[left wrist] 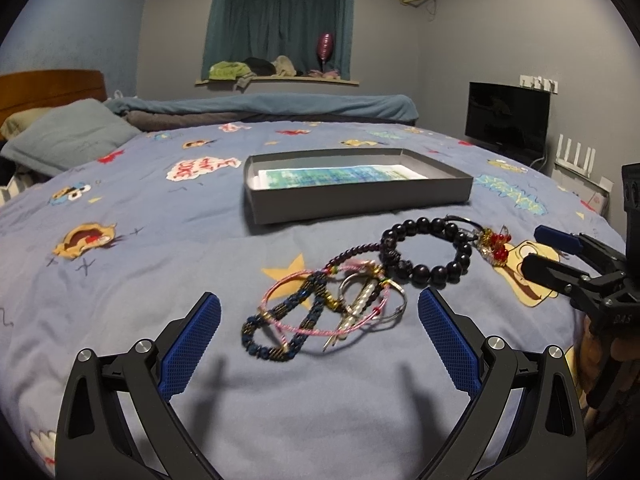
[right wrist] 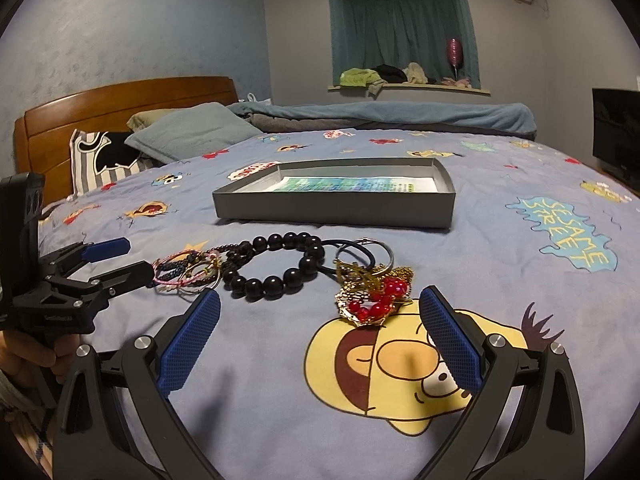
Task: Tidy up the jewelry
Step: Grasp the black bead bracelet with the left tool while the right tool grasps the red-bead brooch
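A heap of jewelry lies on the blue bedspread. In the left wrist view my left gripper (left wrist: 318, 306) stands open around a tangle of a pink cord bracelet (left wrist: 298, 322), a dark blue beaded bracelet (left wrist: 280, 330) and a pearl clip (left wrist: 360, 304). A black bead bracelet (left wrist: 424, 256) lies just beyond. In the right wrist view my right gripper (right wrist: 320, 300) is open just short of a gold and red bead ornament (right wrist: 374, 296), beside the black bead bracelet (right wrist: 276, 268). A shallow grey box (right wrist: 336, 210) sits farther back, holding a printed sheet.
Pillows (right wrist: 192, 130) and a wooden headboard (right wrist: 120, 100) are at the left, a folded blanket (right wrist: 400, 116) along the far side. A dark screen (left wrist: 508, 118) stands at the right. A hand (right wrist: 32, 354) holds the left gripper's handle.
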The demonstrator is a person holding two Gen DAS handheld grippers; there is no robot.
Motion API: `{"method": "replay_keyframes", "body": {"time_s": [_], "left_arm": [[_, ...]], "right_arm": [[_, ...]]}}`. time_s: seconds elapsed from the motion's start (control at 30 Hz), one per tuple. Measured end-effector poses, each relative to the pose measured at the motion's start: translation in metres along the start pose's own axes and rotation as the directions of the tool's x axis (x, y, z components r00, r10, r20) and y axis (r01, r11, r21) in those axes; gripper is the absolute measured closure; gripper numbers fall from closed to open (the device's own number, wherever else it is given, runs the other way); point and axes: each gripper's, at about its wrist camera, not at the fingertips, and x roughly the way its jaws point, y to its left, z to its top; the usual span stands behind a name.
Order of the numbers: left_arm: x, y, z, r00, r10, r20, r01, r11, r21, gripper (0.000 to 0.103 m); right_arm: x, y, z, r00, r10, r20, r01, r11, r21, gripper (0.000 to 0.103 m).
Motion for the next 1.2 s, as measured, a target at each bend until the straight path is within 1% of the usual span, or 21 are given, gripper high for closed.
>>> {"method": "replay_keyframes", "body": {"time_s": [0.03,0.1,0.13,0.17,0.23,0.33,0.4,0.47,0.5,0.53,0.57,0.63,0.7,0.73,0.87,1.0,1.03,1.07,1.2], "left_arm": [[0.001,-0.002,0.002,1.000,-0.007,0.002,0.007,1.000,0.010,0.005],[0.005,-0.009,0.008,1.000,-0.031,-0.001,0.031,0.999,0.030,0.005],[0.006,-0.011,0.011,0.999,-0.046,-0.004,0.046,0.998,0.034,0.006],[0.008,-0.012,0.013,0.998,-0.055,-0.007,0.056,0.998,0.036,0.007],[0.013,-0.013,0.018,0.996,-0.081,-0.019,0.082,0.996,0.033,0.007],[0.020,-0.017,0.022,0.994,-0.101,-0.038,0.103,0.994,0.032,0.007],[0.026,-0.020,0.025,0.993,-0.104,-0.049,0.106,0.993,0.042,0.007],[0.030,-0.023,0.029,0.993,-0.110,-0.048,0.112,0.992,0.052,0.007],[0.032,-0.023,0.031,0.992,-0.114,-0.048,0.117,0.992,0.056,0.007],[0.034,-0.024,0.033,0.992,-0.116,-0.048,0.118,0.991,0.059,0.007],[0.034,-0.024,0.034,0.992,-0.116,-0.049,0.119,0.991,0.060,0.007],[0.038,-0.025,0.037,0.992,-0.113,-0.052,0.117,0.991,0.067,0.007],[0.042,-0.028,0.038,0.992,-0.115,-0.056,0.119,0.990,0.078,0.007],[0.042,-0.030,0.038,0.991,-0.119,-0.057,0.124,0.989,0.084,0.007],[0.040,-0.043,0.039,0.986,-0.158,-0.053,0.163,0.979,0.120,0.007],[0.040,-0.061,0.037,0.981,-0.186,-0.050,0.192,0.964,0.185,0.007],[0.040,-0.065,0.038,0.980,-0.192,-0.052,0.198,0.960,0.199,0.007],[0.042,-0.069,0.038,0.979,-0.197,-0.055,0.204,0.956,0.209,0.007],[0.049,-0.081,0.038,0.978,-0.193,-0.074,0.205,0.950,0.237,0.008]], "right_arm": [[0.000,0.000,0.000,1.000,-0.002,-0.001,0.002,1.000,-0.006,0.006],[0.003,0.002,0.000,1.000,-0.011,-0.008,0.011,1.000,-0.024,0.011],[0.005,0.003,0.001,1.000,-0.017,-0.014,0.016,0.999,-0.029,0.018],[0.007,0.003,0.002,1.000,-0.025,-0.017,0.025,0.999,-0.033,0.022],[0.010,0.000,0.003,0.999,-0.043,-0.016,0.042,0.998,-0.035,0.024],[0.011,-0.006,0.006,0.999,-0.047,-0.009,0.047,0.999,-0.027,0.026],[0.015,-0.010,0.009,0.998,-0.055,-0.016,0.054,0.998,-0.029,0.033],[0.018,-0.012,0.011,0.998,-0.063,-0.028,0.062,0.997,-0.034,0.046],[0.021,-0.014,0.012,0.997,-0.065,-0.038,0.063,0.997,-0.037,0.051],[0.024,-0.015,0.012,0.997,-0.066,-0.043,0.064,0.997,-0.038,0.058],[0.026,-0.016,0.013,0.997,-0.066,-0.048,0.064,0.997,-0.038,0.061],[0.029,-0.019,0.014,0.996,-0.063,-0.058,0.061,0.997,-0.037,0.064],[0.035,-0.022,0.014,0.994,-0.063,-0.085,0.060,0.998,-0.029,0.073],[0.036,-0.022,0.014,0.994,-0.065,-0.089,0.063,0.998,-0.028,0.081],[0.032,-0.021,0.013,0.994,-0.077,-0.077,0.074,0.996,-0.050,0.083],[0.023,-0.026,0.013,0.994,-0.089,-0.057,0.086,0.995,-0.046,0.084],[0.020,-0.029,0.013,0.994,-0.092,-0.053,0.090,0.995,-0.039,0.090],[0.017,-0.033,0.013,0.994,-0.100,-0.051,0.099,0.995,-0.028,0.100],[0.008,-0.047,0.015,0.993,-0.107,-0.040,0.108,0.994,0.016,0.100]]}}
